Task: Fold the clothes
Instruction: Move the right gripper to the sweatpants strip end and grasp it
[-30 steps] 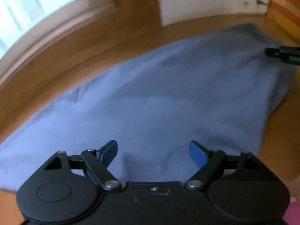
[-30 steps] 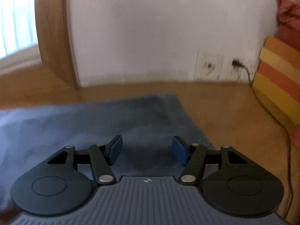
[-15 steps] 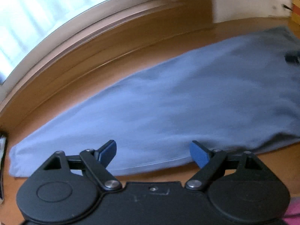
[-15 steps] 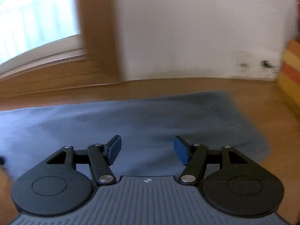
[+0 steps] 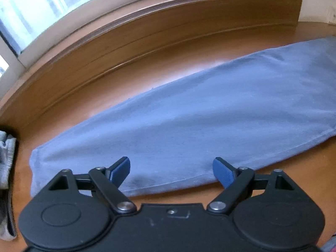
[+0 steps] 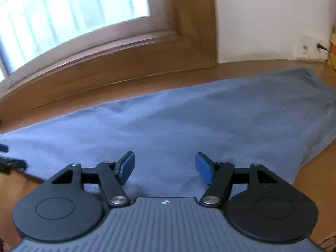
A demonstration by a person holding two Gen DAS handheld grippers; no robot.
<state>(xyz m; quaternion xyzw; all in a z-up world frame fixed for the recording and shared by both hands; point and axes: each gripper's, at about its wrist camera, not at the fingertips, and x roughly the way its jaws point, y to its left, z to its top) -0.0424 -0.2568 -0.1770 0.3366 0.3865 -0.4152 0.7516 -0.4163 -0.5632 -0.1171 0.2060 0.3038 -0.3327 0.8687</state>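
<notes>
A blue garment (image 5: 210, 113) lies flat and folded into a long strip on a wooden surface (image 5: 147, 71). My left gripper (image 5: 171, 172) hovers open over the strip's near hem toward its left end, nothing between the pads. The same garment (image 6: 178, 121) fills the right wrist view. My right gripper (image 6: 164, 168) hangs above its near part with the jaws opening and only cloth beneath them, none pinched. A dark tip of the left gripper (image 6: 4, 148) shows at the left edge of the right wrist view.
A wooden window sill and frame (image 5: 147, 21) run along the far side. Grey cloth (image 5: 6, 153) lies at the left edge. A white wall with a socket and plug (image 6: 315, 48) stands at the far right, beside a striped orange item (image 6: 332, 48).
Both grippers have swept leftward along the garment; the window now fills the background and the strip's left end has come into the left wrist view. The right jaws stand slightly wider.
</notes>
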